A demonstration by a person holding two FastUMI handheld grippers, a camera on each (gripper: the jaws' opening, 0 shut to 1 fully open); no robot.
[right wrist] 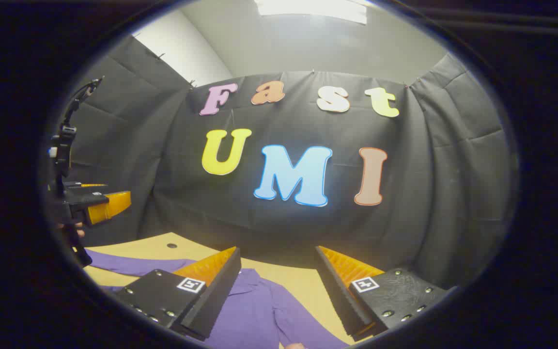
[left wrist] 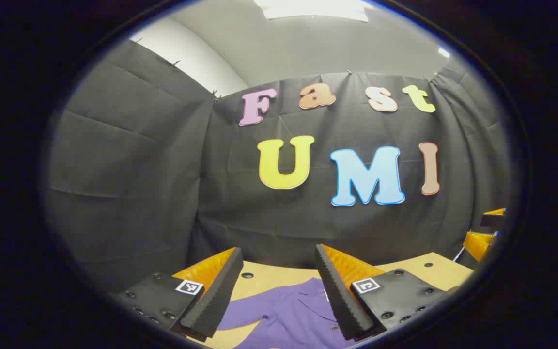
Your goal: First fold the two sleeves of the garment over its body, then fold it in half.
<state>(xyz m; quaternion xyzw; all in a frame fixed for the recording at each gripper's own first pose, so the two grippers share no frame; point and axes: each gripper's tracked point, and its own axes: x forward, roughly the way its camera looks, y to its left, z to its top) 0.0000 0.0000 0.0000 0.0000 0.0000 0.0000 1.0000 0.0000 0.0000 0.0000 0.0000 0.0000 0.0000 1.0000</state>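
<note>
Purple shirt (left wrist: 288, 315) lies flat on the tan table (left wrist: 434, 269), collar toward the booth wall, below and ahead of both grippers. Neither sleeve looks folded over the body yet, so I judge the task at its first step. In the left gripper view the left gripper (left wrist: 274, 291) hangs above the collar area with its fingers spread wide, nothing between them, no contact with cloth; one sleeve (left wrist: 240, 315) runs out to the lower left under the left finger. In the right gripper view the right gripper (right wrist: 276, 291) is likewise spread and empty, above the shirt (right wrist: 259, 312); the other sleeve (right wrist: 303, 327) trails down toward the lower edge between its fingers, and the far sleeve (right wrist: 129, 264) stretches off toward the left gripper (right wrist: 104, 206), which shows farther off at the left, raised above the table (right wrist: 162, 247). Body axis runs from collar back toward the person; sleeves lie out to either side. Each gripper looks nearer its own sleeve, so each would have to drop and reach outward before pinching. Sleeve ends are cut off at the lower edges; exact lie of the cuffs cannot be told.
</note>
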